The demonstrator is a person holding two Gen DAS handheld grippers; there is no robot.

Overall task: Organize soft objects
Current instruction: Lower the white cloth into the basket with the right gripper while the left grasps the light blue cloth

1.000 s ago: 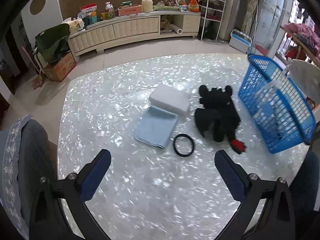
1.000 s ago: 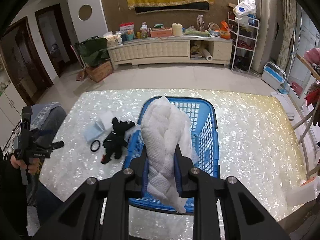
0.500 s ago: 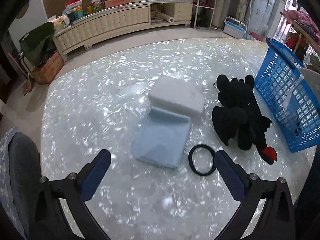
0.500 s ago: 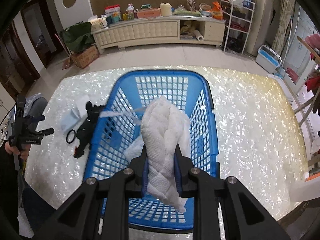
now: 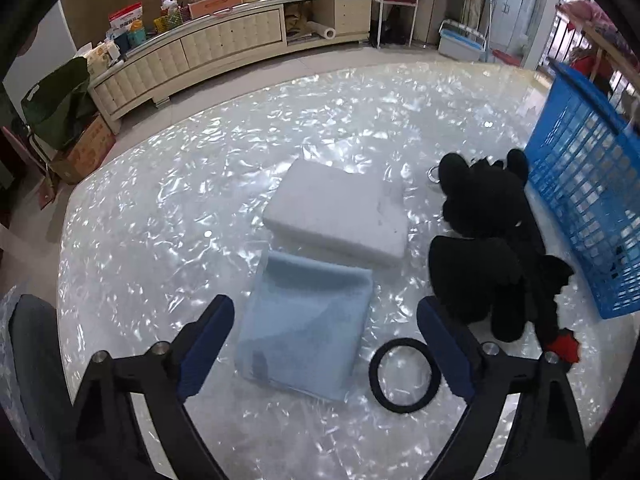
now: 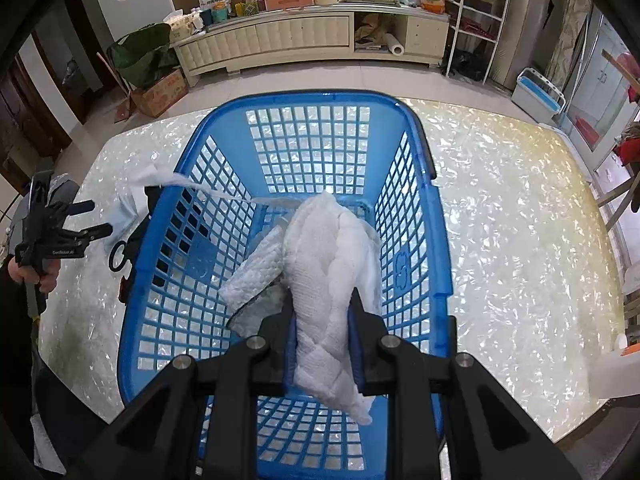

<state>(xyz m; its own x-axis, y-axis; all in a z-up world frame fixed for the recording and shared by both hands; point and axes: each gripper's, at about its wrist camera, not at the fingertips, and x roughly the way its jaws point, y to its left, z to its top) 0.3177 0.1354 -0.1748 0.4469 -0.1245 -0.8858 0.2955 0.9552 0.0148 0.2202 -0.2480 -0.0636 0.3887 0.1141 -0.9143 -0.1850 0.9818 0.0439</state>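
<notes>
The right tongs (image 6: 322, 320) are clamped on a white quilted cloth (image 6: 332, 264), held over the inside of the blue basket (image 6: 404, 136); the cloth's long axis runs along the fingers, its far end pointing into the basket. The left tongs (image 5: 325, 330) stand apart and are closing, nothing pressed between them, above a folded light-blue towel (image 5: 304, 320) on the tabletop (image 5: 160, 208). Beyond the towel lies a white foam block (image 5: 340, 216), beside it a black plush dragon (image 5: 488, 248) and a black ring (image 5: 405, 376)

Soft things on the table (image 5: 168, 208), beside the basket (image 5: 588, 208)

From the folded towel (image 5: 304, 328): foam pad (image 5: 340, 216) touching at twelve o'clock, ring (image 5: 405, 374) at four, plush toy (image 5: 488, 256) at two, against the basket.
</notes>
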